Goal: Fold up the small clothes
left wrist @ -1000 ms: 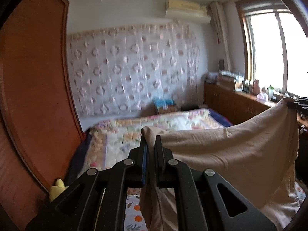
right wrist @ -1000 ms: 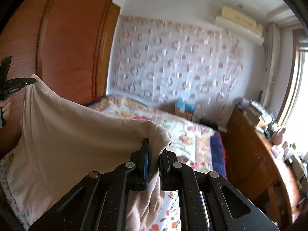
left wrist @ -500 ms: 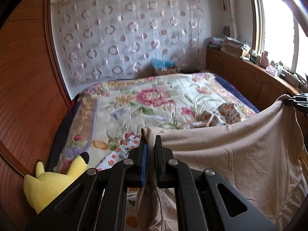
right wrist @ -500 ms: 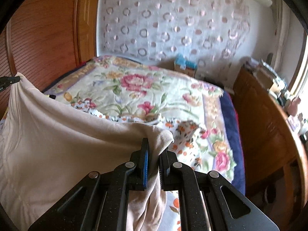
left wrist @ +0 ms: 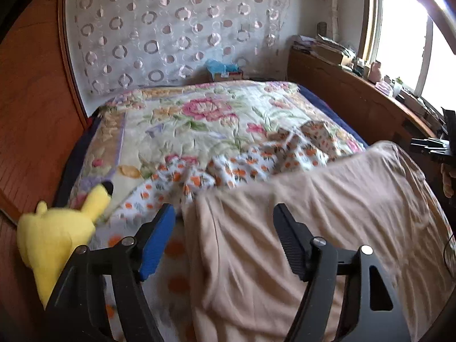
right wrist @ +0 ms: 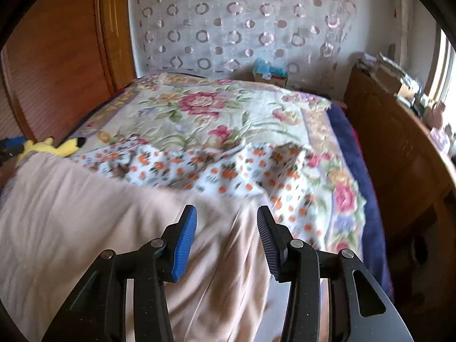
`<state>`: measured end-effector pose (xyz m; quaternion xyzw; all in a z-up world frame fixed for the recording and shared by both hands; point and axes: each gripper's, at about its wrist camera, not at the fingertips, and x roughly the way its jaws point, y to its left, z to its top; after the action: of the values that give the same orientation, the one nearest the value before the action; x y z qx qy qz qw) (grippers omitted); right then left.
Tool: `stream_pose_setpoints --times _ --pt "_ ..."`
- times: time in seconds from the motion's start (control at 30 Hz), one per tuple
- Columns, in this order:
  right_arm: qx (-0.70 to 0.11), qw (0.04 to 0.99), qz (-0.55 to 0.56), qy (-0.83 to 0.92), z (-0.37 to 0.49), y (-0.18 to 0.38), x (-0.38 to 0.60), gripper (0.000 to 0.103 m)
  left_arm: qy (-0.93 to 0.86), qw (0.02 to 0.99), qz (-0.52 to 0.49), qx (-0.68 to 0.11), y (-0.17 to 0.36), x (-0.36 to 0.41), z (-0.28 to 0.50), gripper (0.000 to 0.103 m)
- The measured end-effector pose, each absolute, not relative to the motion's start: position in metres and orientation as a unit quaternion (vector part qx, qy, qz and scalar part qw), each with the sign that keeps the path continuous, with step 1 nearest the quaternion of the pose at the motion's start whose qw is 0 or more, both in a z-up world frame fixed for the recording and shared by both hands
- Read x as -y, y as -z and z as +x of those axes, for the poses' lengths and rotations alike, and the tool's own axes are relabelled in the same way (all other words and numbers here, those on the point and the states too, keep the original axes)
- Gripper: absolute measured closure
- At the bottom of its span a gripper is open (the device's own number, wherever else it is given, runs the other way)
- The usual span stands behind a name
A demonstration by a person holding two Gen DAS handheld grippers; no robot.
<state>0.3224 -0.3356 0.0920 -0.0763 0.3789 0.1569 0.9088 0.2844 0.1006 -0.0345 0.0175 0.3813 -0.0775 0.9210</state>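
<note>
Beige garment [left wrist: 327, 228]: lies spread on the near end of the bed, over an orange-flowered sheet [left wrist: 228, 168] and floral quilt [left wrist: 199, 114]. Left gripper [left wrist: 225, 222]: jaws apart, having just opened, cloth under the gap but unpinched. Right gripper [right wrist: 226, 222]: likewise just opened (narrower gap), cloth loose beneath. Yellow plush toy [left wrist: 57, 233]: left bed edge.

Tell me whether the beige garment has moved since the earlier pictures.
Yes. The beige garment has dropped: earlier its top edge hung stretched high against the circle-patterned curtain; now it lies on the bed, released as both tongs opened.
</note>
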Motion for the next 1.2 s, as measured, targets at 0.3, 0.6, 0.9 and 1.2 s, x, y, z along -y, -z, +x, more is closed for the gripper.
stream_pose_setpoints --times 0.3,0.6,0.9,1.2 --pt "-0.421 0.891 -0.049 -0.162 0.253 -0.09 0.359 0.056 0.057 0.902 0.025 -0.427 0.075 -0.102 0.254 0.031" --pt "-0.43 0.888 -0.022 -0.164 0.275 -0.078 0.362 0.056 0.056 0.896 0.021 -0.441 0.079 -0.101 0.259 0.026" --pt "-0.403 0.9 -0.049 -0.155 0.276 -0.055 0.348 0.053 0.051 0.896 0.025 -0.441 0.08 -0.101 0.261 0.023" --pt "-0.403 0.9 -0.048 -0.161 0.283 -0.051 0.345 0.049 0.054 0.905 0.011 -0.422 0.061 -0.095 0.242 0.07"
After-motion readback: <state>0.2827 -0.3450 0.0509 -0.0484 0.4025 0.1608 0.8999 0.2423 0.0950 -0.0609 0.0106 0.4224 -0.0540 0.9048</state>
